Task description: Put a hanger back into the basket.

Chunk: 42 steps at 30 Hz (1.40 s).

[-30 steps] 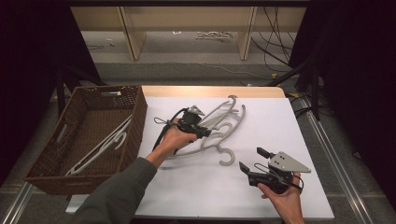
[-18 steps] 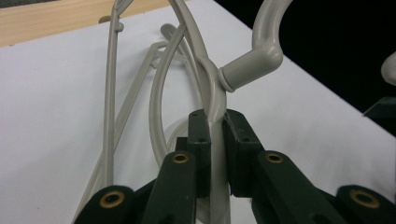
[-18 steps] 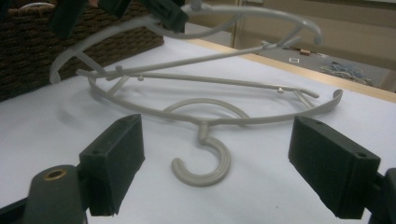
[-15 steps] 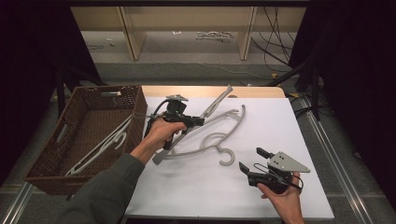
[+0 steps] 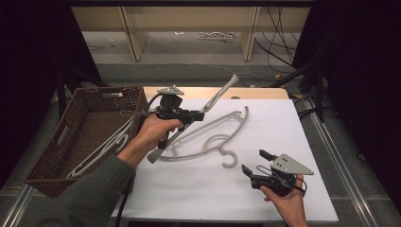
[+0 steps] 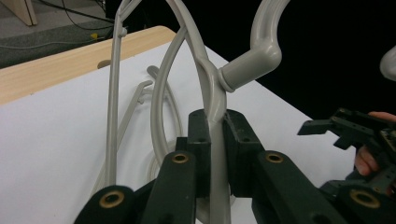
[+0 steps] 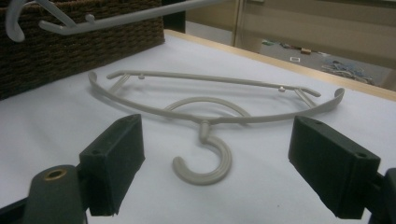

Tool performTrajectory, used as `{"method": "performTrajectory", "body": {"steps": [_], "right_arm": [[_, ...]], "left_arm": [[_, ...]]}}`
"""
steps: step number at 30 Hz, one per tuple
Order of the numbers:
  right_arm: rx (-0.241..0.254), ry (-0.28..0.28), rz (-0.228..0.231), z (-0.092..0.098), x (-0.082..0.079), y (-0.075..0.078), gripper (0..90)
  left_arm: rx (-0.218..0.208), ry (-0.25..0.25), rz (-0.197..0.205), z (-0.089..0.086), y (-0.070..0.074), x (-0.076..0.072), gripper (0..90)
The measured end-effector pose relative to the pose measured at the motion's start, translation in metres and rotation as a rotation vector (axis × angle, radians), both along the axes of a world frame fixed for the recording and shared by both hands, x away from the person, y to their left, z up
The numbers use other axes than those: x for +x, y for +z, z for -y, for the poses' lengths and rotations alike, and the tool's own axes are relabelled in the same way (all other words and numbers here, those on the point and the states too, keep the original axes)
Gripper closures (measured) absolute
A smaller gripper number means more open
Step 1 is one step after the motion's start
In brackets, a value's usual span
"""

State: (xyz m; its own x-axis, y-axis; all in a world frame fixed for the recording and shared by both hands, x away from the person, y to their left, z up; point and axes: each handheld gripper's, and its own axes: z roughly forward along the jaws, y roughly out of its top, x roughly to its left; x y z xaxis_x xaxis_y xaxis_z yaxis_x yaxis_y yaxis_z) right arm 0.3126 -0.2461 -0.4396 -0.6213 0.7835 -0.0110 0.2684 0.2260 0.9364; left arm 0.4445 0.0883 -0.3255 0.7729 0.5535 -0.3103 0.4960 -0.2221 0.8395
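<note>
The white table (image 5: 283,137) carries a brown wicker basket (image 5: 101,101) at its left edge, with pale hangers (image 5: 97,151) lying inside it. The left gripper (image 5: 201,115) is raised above the table near the basket, and its black jaws are clamped tight on the held hanger (image 5: 222,92), gripping the neck just below the collar where the hook joins the frame; the left gripper view shows the frame's grey stem pinched between the two pads, the hook curving up and away above them. This held hanger hangs clear of the surface, its long axis tilted, one arm tip pointing up and toward the far right, the other tip (image 5: 152,158) low beside the person's left wrist. It is a light grey plastic hanger with a thin lower bar and a thick rounded hook. A second hanger (image 7: 205,112) of the same make lies flat on the table, hook toward the near edge. The right gripper (image 5: 252,163) is low at the near right, jaws standing wide and empty, the lying hanger's hook (image 7: 205,163) just ahead of the pads (image 7: 114,161).
</note>
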Motion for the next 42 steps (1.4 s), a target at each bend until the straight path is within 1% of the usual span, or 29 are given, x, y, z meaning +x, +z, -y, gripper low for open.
{"method": "performTrajectory", "body": {"steps": [3, 4, 5, 6, 7, 8, 9, 11, 12, 13, 14, 15, 17, 19, 20, 22, 23, 27, 29, 30, 31, 32, 33, 34, 36, 37, 38, 41, 42], "right_arm": [[0.003, 0.003, 0.003, -0.001, 0.0, -0.001, 19.3], [0.003, 0.003, 0.014, -0.001, 0.001, 0.0, 19.3], [0.003, 0.003, 0.014, -0.001, 0.001, 0.0, 19.3], [-0.002, 0.003, 0.028, -0.001, 0.001, 0.0, 19.3], [0.003, 0.005, 0.007, -0.002, 0.0, -0.001, 19.3], [-0.004, 0.001, 0.01, -0.002, 0.001, -0.001, 19.3], [0.002, 0.001, 0.0, -0.002, 0.0, -0.001, 19.3], [-0.001, 0.0, 0.009, -0.002, 0.001, -0.001, 19.3], [-0.002, 0.001, 0.007, -0.002, 0.001, -0.001, 19.3], [-0.005, 0.002, 0.006, -0.002, 0.001, -0.001, 19.3], [-0.004, 0.001, 0.008, -0.002, 0.001, -0.001, 19.3], [-0.001, 0.0, 0.011, -0.002, 0.001, -0.001, 19.3], [-0.004, 0.0, 0.015, -0.002, 0.001, -0.001, 19.3], [-0.022, 0.001, 0.006, -0.001, 0.001, -0.001, 19.3], [-0.012, 0.004, 0.013, -0.001, 0.002, -0.001, 19.3], [-0.006, 0.0, 0.004, -0.003, 0.001, -0.002, 19.3], [-0.009, 0.004, 0.0, -0.002, 0.001, -0.002, 19.4], [-0.009, 0.006, -0.004, -0.003, 0.001, -0.002, 19.3], [-0.009, 0.006, -0.004, -0.003, 0.001, -0.002, 19.3], [-0.017, 0.01, 0.012, -0.002, 0.002, -0.001, 19.4], [-0.01, 0.008, 0.01, -0.003, 0.002, -0.002, 19.3], [-0.006, 0.006, -0.004, -0.003, 0.001, -0.002, 19.3], [-0.015, 0.006, 0.005, -0.003, 0.002, -0.002, 19.3], [-0.011, 0.008, -0.007, -0.003, 0.001, -0.001, 19.4], [-0.009, 0.008, -0.01, -0.003, 0.001, -0.002, 19.3], [-0.009, 0.008, -0.01, -0.003, 0.001, -0.002, 19.3], [-0.022, 0.007, 0.01, -0.003, 0.002, -0.002, 19.3], [-0.021, 0.008, 0.009, -0.004, 0.002, -0.002, 19.3], [-0.021, 0.009, 0.007, -0.004, 0.002, -0.002, 19.4]], "left_arm": [[0.006, -0.008, 0.023, -0.007, 0.013, -0.007, 81.7], [0.004, -0.004, 0.041, -0.015, 0.023, -0.012, 81.7], [0.004, -0.004, 0.041, -0.015, 0.023, -0.012, 81.7], [-0.004, 0.0, 0.047, -0.018, 0.028, -0.014, 81.7], [-0.006, 0.004, 0.053, -0.021, 0.031, -0.016, 81.7], [-0.004, 0.001, 0.061, -0.024, 0.036, -0.018, 81.7], [-0.002, 0.003, 0.081, -0.027, 0.041, -0.021, 81.7], [0.009, 0.005, 0.111, -0.034, 0.052, -0.028, 81.7], [-0.008, 0.003, 0.116, -0.037, 0.055, -0.031, 81.7], [-0.002, 0.001, 0.121, -0.041, 0.058, -0.033, 81.6], [-0.008, -0.003, 0.128, -0.044, 0.06, -0.035, 81.7], [0.01, 0.004, 0.139, -0.049, 0.063, -0.038, 81.6], [0.025, 0.015, 0.146, -0.055, 0.065, -0.041, 81.6], [0.04, 0.021, 0.146, -0.063, 0.065, -0.044, 81.7], [0.043, 0.024, 0.148, -0.067, 0.064, -0.044, 81.7], [0.052, 0.028, 0.145, -0.075, 0.062, -0.044, 81.6], [0.074, 0.037, 0.144, -0.079, 0.061, -0.045, 81.6], [0.117, 0.043, 0.149, -0.093, 0.056, -0.046, 81.6], [0.126, 0.051, 0.152, -0.1, 0.053, -0.047, 81.6], [0.132, 0.06, 0.148, -0.104, 0.052, -0.048, 81.6], [0.134, 0.065, 0.149, -0.107, 0.052, -0.048, 81.6], [0.131, 0.076, 0.152, -0.113, 0.051, -0.049, 81.6], [0.134, 0.083, 0.156, -0.117, 0.051, -0.05, 81.7], [0.141, 0.086, 0.153, -0.121, 0.051, -0.05, 81.7], [0.135, 0.095, 0.157, -0.129, 0.049, -0.051, 81.6], [0.145, 0.099, 0.16, -0.132, 0.049, -0.051, 81.6], [0.146, 0.111, 0.164, -0.135, 0.048, -0.052, 81.6], [0.168, 0.124, 0.163, -0.146, 0.045, -0.054, 81.6], [0.17, 0.131, 0.154, -0.15, 0.043, -0.054, 81.7]]}}
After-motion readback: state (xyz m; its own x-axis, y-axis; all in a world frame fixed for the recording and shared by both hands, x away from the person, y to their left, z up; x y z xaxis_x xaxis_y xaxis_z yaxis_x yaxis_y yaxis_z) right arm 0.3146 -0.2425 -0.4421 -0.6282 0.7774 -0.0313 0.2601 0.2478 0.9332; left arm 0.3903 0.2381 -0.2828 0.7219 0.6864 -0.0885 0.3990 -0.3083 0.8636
